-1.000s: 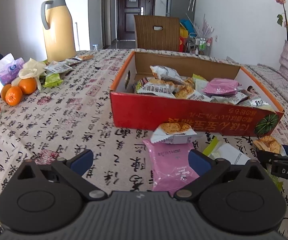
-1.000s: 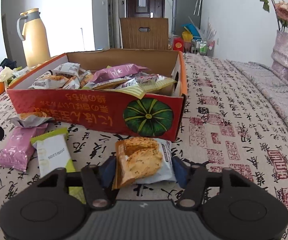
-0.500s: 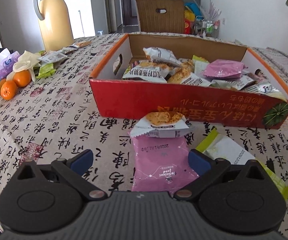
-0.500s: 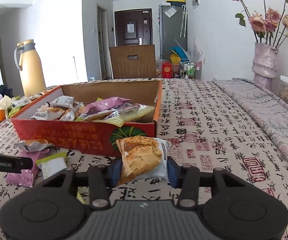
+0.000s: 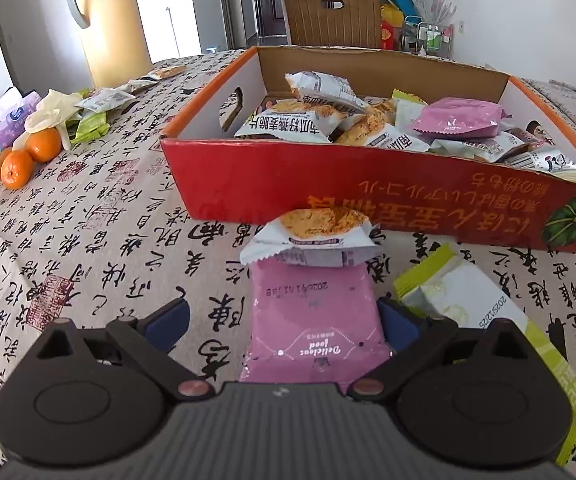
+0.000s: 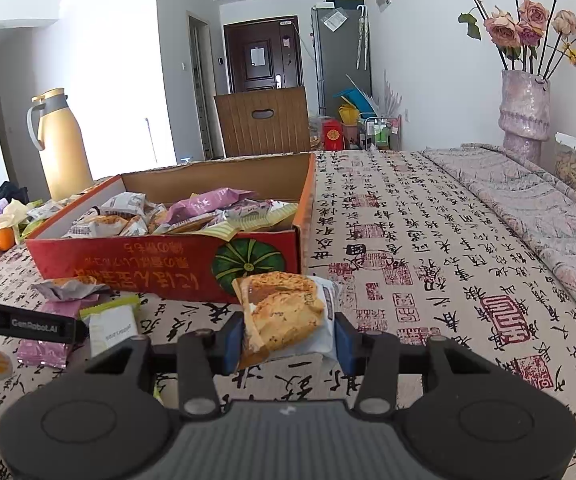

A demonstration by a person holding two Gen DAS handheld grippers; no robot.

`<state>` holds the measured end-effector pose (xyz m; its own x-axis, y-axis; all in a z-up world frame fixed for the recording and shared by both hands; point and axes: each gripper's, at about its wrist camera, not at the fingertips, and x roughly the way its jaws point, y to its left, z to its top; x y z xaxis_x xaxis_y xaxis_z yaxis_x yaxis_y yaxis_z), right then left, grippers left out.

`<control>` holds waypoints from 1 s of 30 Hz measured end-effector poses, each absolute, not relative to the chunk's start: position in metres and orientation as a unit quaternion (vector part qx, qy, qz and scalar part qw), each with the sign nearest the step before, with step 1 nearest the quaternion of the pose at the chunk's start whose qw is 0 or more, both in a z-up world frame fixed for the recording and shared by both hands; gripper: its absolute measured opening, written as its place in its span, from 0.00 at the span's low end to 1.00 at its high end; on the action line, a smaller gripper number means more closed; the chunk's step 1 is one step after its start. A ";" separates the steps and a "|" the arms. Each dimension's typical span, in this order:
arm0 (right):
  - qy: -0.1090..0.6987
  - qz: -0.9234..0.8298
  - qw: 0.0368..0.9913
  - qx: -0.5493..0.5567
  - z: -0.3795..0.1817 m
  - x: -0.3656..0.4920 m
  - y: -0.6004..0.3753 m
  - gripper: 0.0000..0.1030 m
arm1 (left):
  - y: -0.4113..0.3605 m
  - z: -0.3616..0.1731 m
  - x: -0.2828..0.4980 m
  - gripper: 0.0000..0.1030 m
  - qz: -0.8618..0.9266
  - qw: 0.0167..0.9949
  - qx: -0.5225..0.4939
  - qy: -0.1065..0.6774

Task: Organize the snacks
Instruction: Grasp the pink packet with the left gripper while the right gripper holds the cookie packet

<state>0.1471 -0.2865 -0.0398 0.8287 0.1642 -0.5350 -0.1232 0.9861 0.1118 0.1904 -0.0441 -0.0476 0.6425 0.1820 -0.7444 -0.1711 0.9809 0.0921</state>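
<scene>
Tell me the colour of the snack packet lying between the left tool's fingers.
Pink packet, white lettering; clearest in the left wrist view.

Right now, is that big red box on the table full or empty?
Fairly full, not brimming. The red box holds a heap of snack packets across its floor, some poking above the front wall; the cardboard back wall still shows above them.

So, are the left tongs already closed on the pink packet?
No: the left tongs stand open, the pink packet lying flat on the tablecloth between them.
</scene>
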 end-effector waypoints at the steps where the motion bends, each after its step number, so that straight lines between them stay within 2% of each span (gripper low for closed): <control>1: 0.283 0.075 0.955 0.037 -0.040 0.147 -0.286 0.44 | -0.044 -0.047 0.190 0.95 0.096 0.907 0.007 0.410; 3: 0.284 0.075 0.955 0.040 -0.041 0.148 -0.287 0.44 | -0.044 -0.047 0.190 0.91 0.090 0.908 0.004 0.410; 8: 0.285 0.074 0.955 0.041 -0.042 0.147 -0.285 0.44 | -0.043 -0.044 0.186 0.66 0.061 0.911 -0.011 0.408; 10: 0.286 0.075 0.955 0.041 -0.042 0.147 -0.285 0.44 | -0.044 -0.043 0.185 0.61 0.054 0.912 -0.010 0.407; 23: 0.284 0.077 0.955 0.036 -0.038 0.136 -0.276 0.44 | -0.038 -0.041 0.167 0.61 0.043 0.915 -0.010 0.401; 30: 0.279 0.081 0.956 0.032 -0.032 0.126 -0.270 0.44 | -0.035 -0.027 0.140 0.61 0.025 0.928 -0.004 0.372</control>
<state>0.1255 -0.2704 -0.0324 0.8312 0.1730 -0.5284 -0.1374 0.9848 0.1065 0.1404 -0.0351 -0.0267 0.7220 0.0425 -0.6906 -0.0485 0.9988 0.0107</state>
